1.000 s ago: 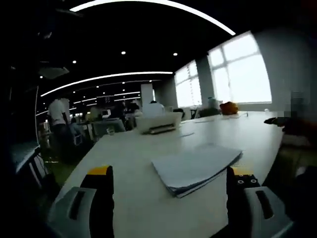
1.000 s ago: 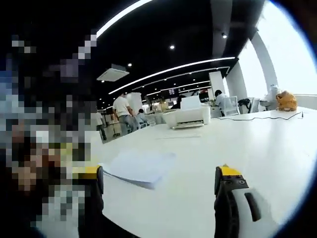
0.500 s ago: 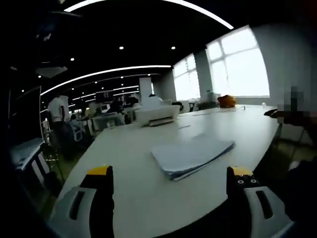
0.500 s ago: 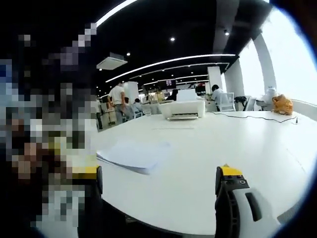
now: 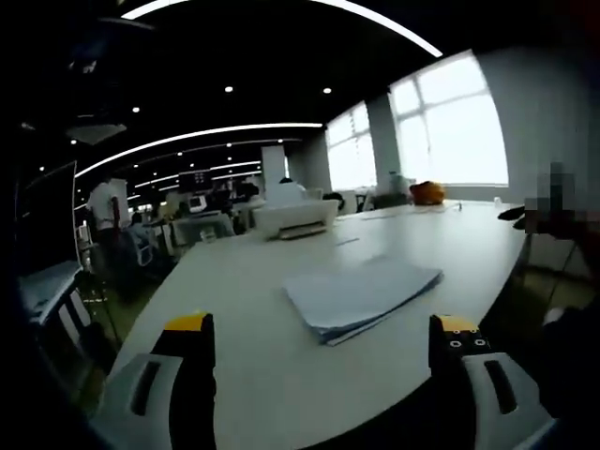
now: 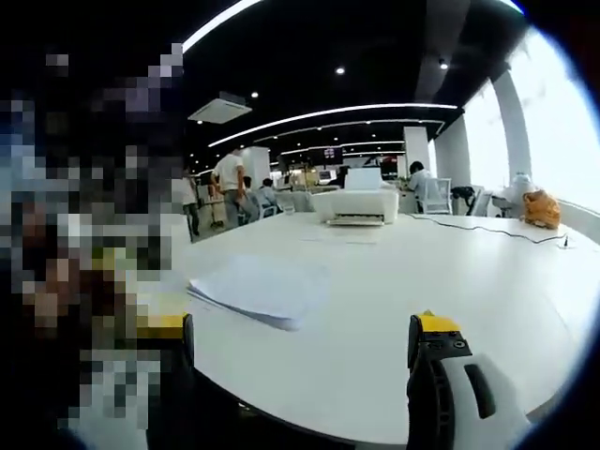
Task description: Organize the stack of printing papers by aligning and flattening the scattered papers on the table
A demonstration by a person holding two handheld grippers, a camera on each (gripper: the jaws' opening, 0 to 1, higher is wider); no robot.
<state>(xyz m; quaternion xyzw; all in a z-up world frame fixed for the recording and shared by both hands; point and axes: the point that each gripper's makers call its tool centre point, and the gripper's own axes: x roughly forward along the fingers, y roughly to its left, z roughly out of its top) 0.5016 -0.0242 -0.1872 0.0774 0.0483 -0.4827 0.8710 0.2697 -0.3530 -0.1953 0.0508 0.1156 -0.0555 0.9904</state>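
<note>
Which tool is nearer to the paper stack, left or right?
Left, slightly. The paper stack lies just ahead between the left tool tips; from the right tool it sits ahead, toward its left tip.

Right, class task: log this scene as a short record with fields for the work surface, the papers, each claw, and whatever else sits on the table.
surface: white table
papers: loose stack of printing paper, sheets fanned out of line, lying flat on the table
left claw: open, short of the stack, holding nothing
right claw: open, holding nothing, stack ahead toward its left jaw
far end of table: white printer
near window: orange object, too small to identify
</note>
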